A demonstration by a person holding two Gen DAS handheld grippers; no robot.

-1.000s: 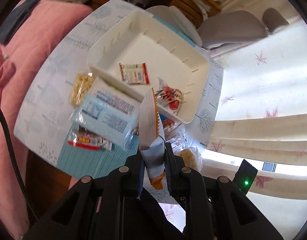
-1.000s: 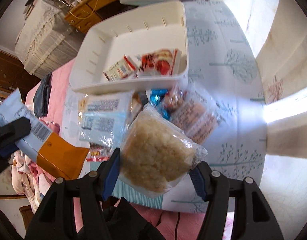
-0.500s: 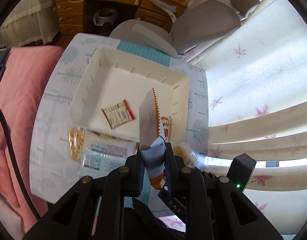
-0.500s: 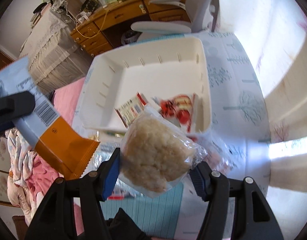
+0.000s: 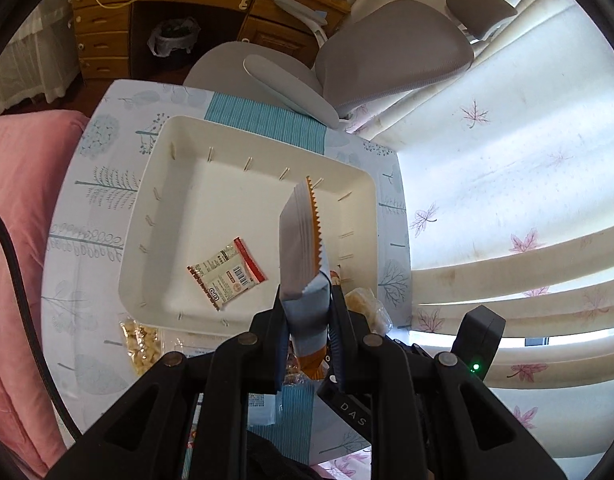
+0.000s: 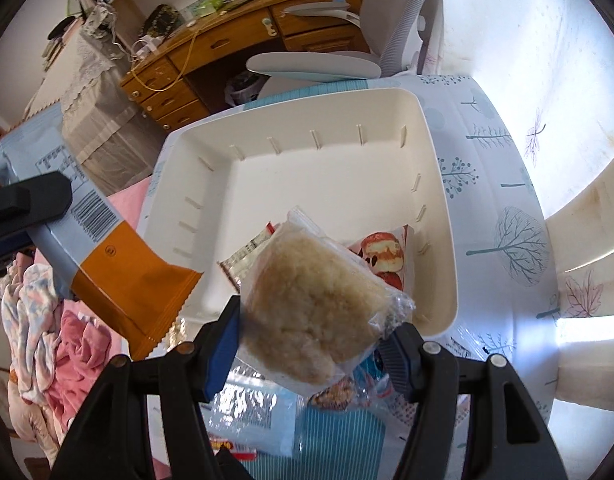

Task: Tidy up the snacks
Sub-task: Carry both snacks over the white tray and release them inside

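Observation:
A white bin [image 5: 155, 216] [image 6: 439, 184] stands on the small table. My left gripper [image 5: 307, 308] is shut on a pale blue and orange snack bag [image 5: 301, 240] [image 6: 119, 276], held edge-up over the bin's near right part. My right gripper [image 6: 313, 324] is shut on a clear pack with a pale rice cake [image 6: 313, 304], above the bin's near edge. Inside the bin lie a small red-edged white packet [image 5: 225, 274] [image 6: 247, 250] and a red pastry packet [image 6: 383, 254].
More snacks lie on the table in front of the bin: a yellow nut pack [image 5: 141, 346], a light blue pack [image 6: 251, 412] and small wrappers [image 6: 335, 396]. A grey chair [image 5: 387, 56] and a wooden desk [image 6: 211, 52] stand behind. Pink bedding [image 5: 15, 208] is at left.
Both grippers carried their snacks forward from over the loose pile to above the bin. The left gripper also rolled, so the bin now looks squarer in its view.

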